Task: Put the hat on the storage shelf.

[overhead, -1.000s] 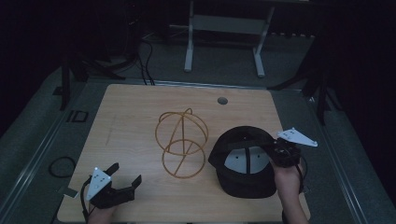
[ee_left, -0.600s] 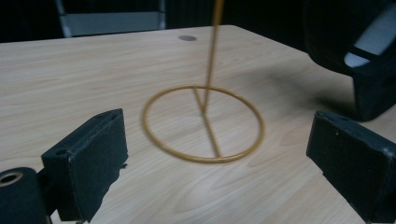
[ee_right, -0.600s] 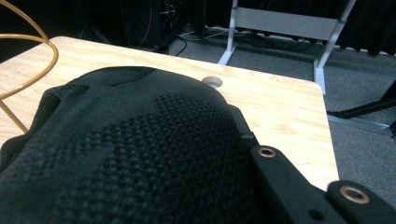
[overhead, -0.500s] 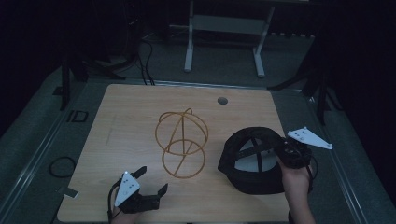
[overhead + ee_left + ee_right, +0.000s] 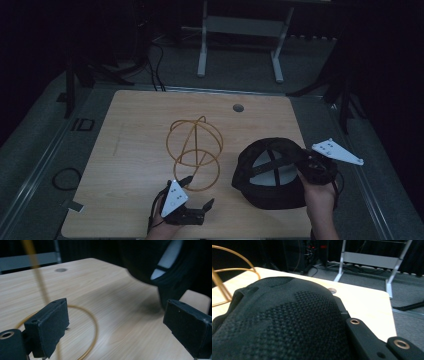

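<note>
Black cap [image 5: 272, 172] held upside down at the right side of the table [image 5: 140, 130], lining and white inner patch facing up, rim pinched by the right gripper [image 5: 305, 167] at its right edge; judging by the high view, lifted slightly or tilted rather than lying flat, though hard to tell for certain. Mesh fabric of the cap right against the right gripper's camera, bulging over the one black jaw in sight. Gold wire stand [image 5: 195, 150] upright near the table's middle, globe-shaped top over a round base ring, bare, nothing on it yet, just to the left of the cap and not touching it. Left gripper [image 5: 192, 205] low at the near edge, spread wide, holding nothing, pointed toward the stand's base ring [image 5: 82, 340] with the cap looming farther off on the right. Likely aim: cap onto the stand. So far only the pick-up done; left to do, by this reading: carrying the cap across, turning it crown-up, and settling it over the wire globe, perhaps with the open left gripper steadying the stand's base. Small round grommet [image 5: 238, 107] at the far edge, well apart from all this.
</note>
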The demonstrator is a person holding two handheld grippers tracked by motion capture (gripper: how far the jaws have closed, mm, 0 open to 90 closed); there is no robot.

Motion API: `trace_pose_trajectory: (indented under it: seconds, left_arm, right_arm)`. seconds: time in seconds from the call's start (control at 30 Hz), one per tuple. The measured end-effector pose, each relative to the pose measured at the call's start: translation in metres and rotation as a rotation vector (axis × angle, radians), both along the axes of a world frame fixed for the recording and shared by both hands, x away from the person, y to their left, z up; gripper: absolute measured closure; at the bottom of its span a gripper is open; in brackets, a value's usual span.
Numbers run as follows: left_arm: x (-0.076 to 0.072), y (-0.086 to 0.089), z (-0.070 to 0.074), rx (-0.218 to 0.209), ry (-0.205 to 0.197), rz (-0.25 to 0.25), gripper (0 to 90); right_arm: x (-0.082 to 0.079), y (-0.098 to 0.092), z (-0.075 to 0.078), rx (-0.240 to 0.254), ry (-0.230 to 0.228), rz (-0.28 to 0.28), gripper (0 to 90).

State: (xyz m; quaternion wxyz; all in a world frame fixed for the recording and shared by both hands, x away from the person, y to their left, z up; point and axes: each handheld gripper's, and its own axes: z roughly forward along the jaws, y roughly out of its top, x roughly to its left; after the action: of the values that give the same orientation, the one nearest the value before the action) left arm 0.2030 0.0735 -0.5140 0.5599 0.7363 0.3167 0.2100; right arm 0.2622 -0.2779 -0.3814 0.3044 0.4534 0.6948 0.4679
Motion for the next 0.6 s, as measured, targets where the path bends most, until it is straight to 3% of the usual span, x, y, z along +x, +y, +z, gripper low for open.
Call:
trace_pose_trajectory:
  seconds: [0.17, 0.37, 0.6]
  left_arm:
    - [0.003, -0.023, 0.009, -0.009, -0.001, -0.05, 7.0]
    - [0.007, -0.051, 0.032, -0.029, -0.046, -0.089, 7.4]
    - [0.016, -0.062, 0.055, -0.016, -0.079, -0.098, 10.1]
  right_arm:
    - [-0.005, 0.005, 0.002, 0.004, -0.011, 0.027, 88.9]
    - [-0.013, 0.01, 0.004, 0.007, -0.024, 0.058, 88.9]
    - [-0.019, 0.012, 0.004, 0.004, -0.025, 0.085, 88.8]
